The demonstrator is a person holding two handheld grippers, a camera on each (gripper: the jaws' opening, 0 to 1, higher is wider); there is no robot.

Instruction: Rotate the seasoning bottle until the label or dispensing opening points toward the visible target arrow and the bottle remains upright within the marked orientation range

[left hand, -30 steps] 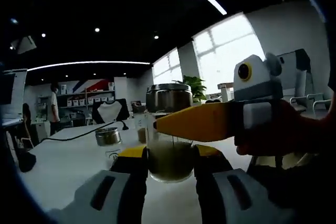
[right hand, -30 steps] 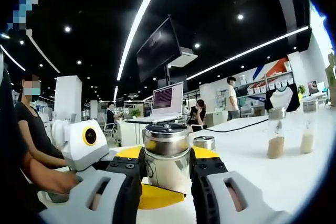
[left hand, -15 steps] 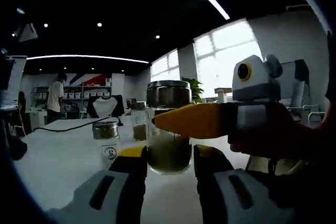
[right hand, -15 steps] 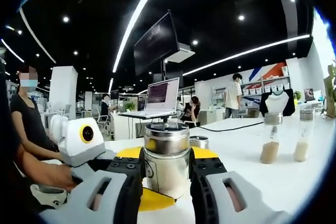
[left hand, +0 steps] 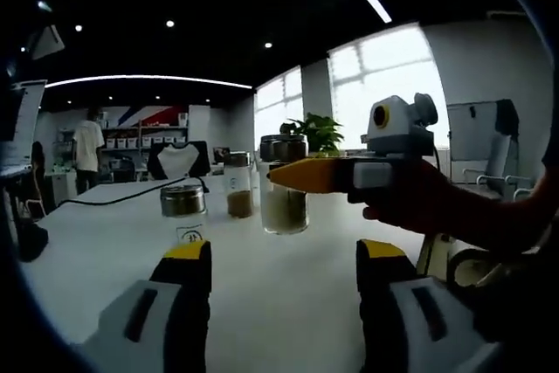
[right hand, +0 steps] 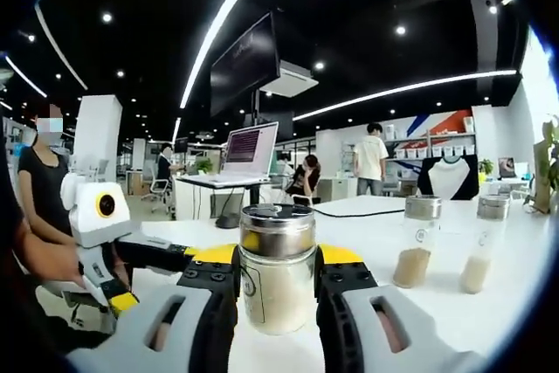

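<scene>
The seasoning bottle [right hand: 278,279] is a clear jar of pale powder with a metal lid, upright on the white table [right hand: 454,321]. My right gripper [right hand: 278,261] is shut on it, one yellow-tipped jaw on each side. In the left gripper view the same bottle [left hand: 285,200] stands farther off, with the right gripper [left hand: 281,177] reaching in from the right, held by a person's hand. My left gripper [left hand: 284,255] stands open, its jaws wide apart with nothing between them. In the right gripper view the left gripper [right hand: 131,279] sits low at the left, apart from the bottle.
A short metal-lidded jar [left hand: 183,212] and a taller bottle of brown powder [left hand: 238,186] stand left of the held bottle. Two more bottles [right hand: 412,242] [right hand: 480,244] stand to the right. A laptop [right hand: 249,151] sits behind, a black cable [left hand: 122,203] crosses the table, and people stand about.
My left gripper has let go of the bottle, opened wide and drawn back from it. My right gripper stays shut on the bottle.
</scene>
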